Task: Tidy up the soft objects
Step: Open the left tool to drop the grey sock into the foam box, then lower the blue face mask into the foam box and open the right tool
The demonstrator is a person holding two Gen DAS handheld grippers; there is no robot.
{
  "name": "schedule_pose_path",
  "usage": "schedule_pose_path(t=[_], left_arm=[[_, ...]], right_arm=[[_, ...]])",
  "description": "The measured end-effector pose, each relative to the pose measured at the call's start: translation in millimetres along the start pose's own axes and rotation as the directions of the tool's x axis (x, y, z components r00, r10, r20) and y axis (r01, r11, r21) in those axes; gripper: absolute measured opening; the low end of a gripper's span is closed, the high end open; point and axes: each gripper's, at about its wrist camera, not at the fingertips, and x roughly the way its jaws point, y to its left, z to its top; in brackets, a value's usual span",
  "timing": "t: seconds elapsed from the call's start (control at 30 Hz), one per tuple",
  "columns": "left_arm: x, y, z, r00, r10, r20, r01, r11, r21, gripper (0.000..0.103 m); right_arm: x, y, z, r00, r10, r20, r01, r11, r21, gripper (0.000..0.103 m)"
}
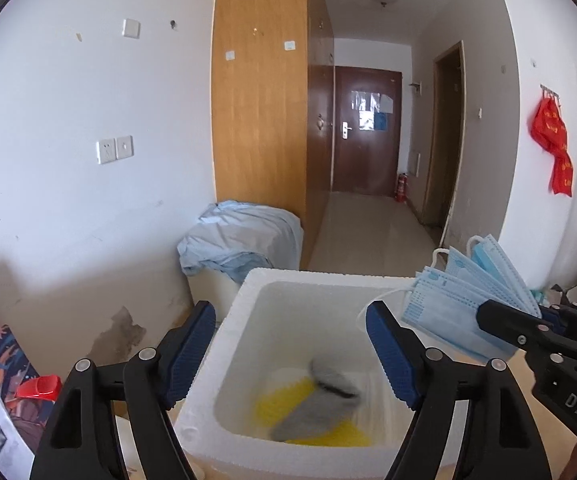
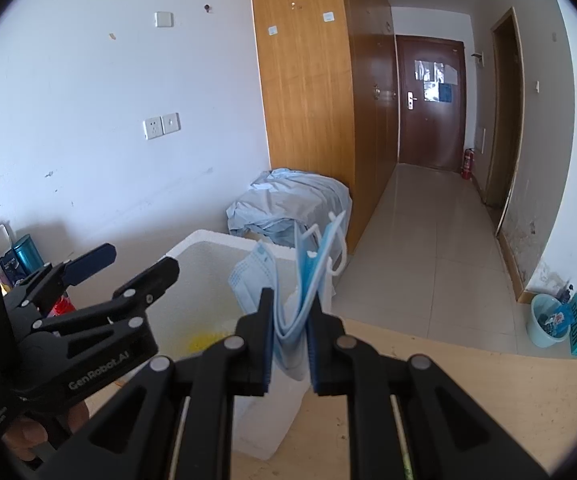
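The left tongs [image 1: 290, 354] hang spread wide over a white foam box [image 1: 248, 300], their ribbed blue pads [image 1: 190, 354] apart with nothing between them. The box is thick-walled, grainy polystyrene with a squarish, round-cornered well, and it stands at the far edge of the pale wooden counter [image 2: 468, 392]. In the bottom of the well lies a soft grey sock [image 1: 318, 400], blurred, on top of something bright yellow and nubbly [image 1: 328, 436] (possibly a cloth or mat; the blur makes it hard to tell).

The right tongs [image 2: 290, 344] are pinching a small stack of light-blue surgical masks [image 2: 304, 280]. The masks are pleated, thin, non-woven fabric with white elastic ear loops [image 2: 338, 240], folded at the pinch and fanned out above it. They are held in the air at the box's right rim, just beside the open left tongs.

Behind the box a crumpled pale-blue sheet [image 1: 244, 236] drapes over a low, blocky shape against a tall wooden wardrobe [image 1: 260, 80]. A red cap [image 1: 38, 386] lies at the counter's left edge.
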Motion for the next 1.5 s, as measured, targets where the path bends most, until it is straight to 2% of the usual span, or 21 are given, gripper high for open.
schedule_pose_path(t=[0.4, 0.87, 1.3, 1.33, 1.37, 1.47, 1.5], left_arm=[[-10.9, 6.1, -1.4, 1.000, 0.021, -0.001, -0.021, 1.000, -0.006, 0.079], [-11.2, 37.1, 5.7, 0.989, 0.147, 0.000, -0.146, 0.986, -0.082, 0.079], [-6.1, 35.7, 4.0, 0.988, 0.154, -0.018, -0.155, 0.985, -0.072, 0.079], [-5.9, 35.2, 4.3, 0.988, 0.151, -0.019, -0.152, 0.986, -0.073, 0.079], [-5.5, 35.3, 4.5, 0.989, 0.150, -0.020, -0.151, 0.986, -0.073, 0.079], [-5.2, 35.6, 4.7, 0.988, 0.152, -0.020, -0.153, 0.985, -0.074, 0.079], [-5.4, 35.4, 4.8, 0.988, 0.151, -0.020, -0.152, 0.986, -0.073, 0.079]], right_arm=[[5.4, 6.5, 2.7, 1.000, 0.010, -0.012, -0.010, 1.000, -0.024, 0.017], [37.9, 18.8, 0.4, 0.996, 0.072, -0.061, -0.074, 0.997, -0.036, 0.018], [47.6, 23.0, -2.2, 0.991, 0.106, -0.087, -0.110, 0.993, -0.040, 0.018], [46.3, 22.4, -1.9, 0.991, 0.102, -0.084, -0.106, 0.994, -0.038, 0.024], [46.7, 22.3, -0.8, 0.992, 0.099, -0.084, -0.102, 0.994, -0.039, 0.037], [43.7, 21.9, -0.8, 0.994, 0.083, -0.072, -0.086, 0.995, -0.041, 0.063], [41.0, 21.4, -0.4, 0.996, 0.072, -0.058, -0.075, 0.996, -0.042, 0.066]])
